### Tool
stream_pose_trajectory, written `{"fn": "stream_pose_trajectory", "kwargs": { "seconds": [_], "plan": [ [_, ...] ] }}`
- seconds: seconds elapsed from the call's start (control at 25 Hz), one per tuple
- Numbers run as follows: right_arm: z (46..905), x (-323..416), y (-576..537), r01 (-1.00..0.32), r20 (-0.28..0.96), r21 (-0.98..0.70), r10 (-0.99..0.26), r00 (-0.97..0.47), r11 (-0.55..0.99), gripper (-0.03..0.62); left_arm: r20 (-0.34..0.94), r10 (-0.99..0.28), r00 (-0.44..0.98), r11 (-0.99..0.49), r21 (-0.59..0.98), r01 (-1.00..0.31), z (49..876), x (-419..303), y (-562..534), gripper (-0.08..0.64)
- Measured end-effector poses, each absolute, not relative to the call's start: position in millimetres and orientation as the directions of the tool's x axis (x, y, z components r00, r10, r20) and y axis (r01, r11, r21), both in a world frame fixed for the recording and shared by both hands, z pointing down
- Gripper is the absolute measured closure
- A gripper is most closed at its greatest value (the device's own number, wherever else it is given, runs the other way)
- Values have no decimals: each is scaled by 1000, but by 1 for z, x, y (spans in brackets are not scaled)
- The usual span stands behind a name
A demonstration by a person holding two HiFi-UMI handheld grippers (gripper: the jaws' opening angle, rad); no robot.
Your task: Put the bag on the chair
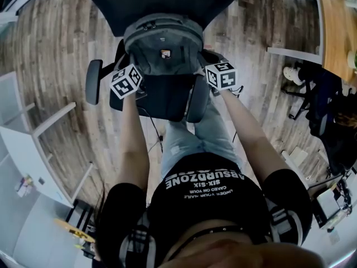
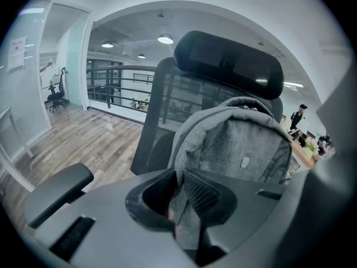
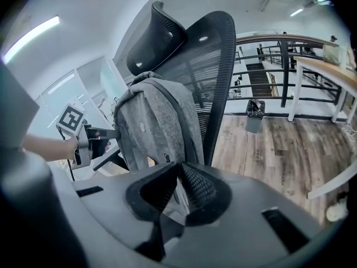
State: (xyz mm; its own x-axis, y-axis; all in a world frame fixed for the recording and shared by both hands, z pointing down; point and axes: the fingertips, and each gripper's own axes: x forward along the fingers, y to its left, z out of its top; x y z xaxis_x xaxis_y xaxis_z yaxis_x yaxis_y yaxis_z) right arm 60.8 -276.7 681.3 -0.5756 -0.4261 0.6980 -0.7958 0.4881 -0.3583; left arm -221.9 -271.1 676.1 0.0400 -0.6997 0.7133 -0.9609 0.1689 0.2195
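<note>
Both grippers, left [image 2: 179, 188] and right [image 3: 177, 183], clench grey backpack [image 1: 163, 38] fabric against the mesh office chair [image 1: 162, 4] – the person's shirt [image 1: 203, 200] reads "ABSURDZONE" (backpack's label [image 1: 165, 53] illegible).

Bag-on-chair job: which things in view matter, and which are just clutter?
Job:
grey bag
office chair
left tongs and right tongs, both shut on the grey bag's fabric

Lying about:
waste bin
wooden desk
far chair by the glass wall

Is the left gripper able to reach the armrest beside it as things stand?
Probably yes: the armrest lies close beside the left gripper with nothing between them, but its jaws are clamped on the bag and must let go first.
</note>
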Motion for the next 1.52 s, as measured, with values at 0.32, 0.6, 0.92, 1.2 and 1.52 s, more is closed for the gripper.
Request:
{"fn": "stream_pose_trajectory", "kwargs": {
  "seconds": [0.32,0.6,0.92,1.2,1.52],
  "plan": [
    [688,61,-286,-823,700,-361,-456,-550,439,548,723,-690,45,177,228,-958,688,-224,-283,495],
    [689,57,-301,-825,699,-357,-461,-547,437,548,778,-626,51,71,123,-990,705,-231,-309,495],
    [697,52,-321,-837,710,-361,-461,-532,410,549,812,-584,-10,68,37,-997,721,-241,-333,494],
    [687,51,-318,-822,701,-371,-451,-553,433,529,825,-565,38,16,57,-998,713,-240,-330,473],
    [652,57,-295,-805,658,-367,-482,-579,467,397,780,-624,45,27,79,-997,680,-233,-297,373]
  ]
}}
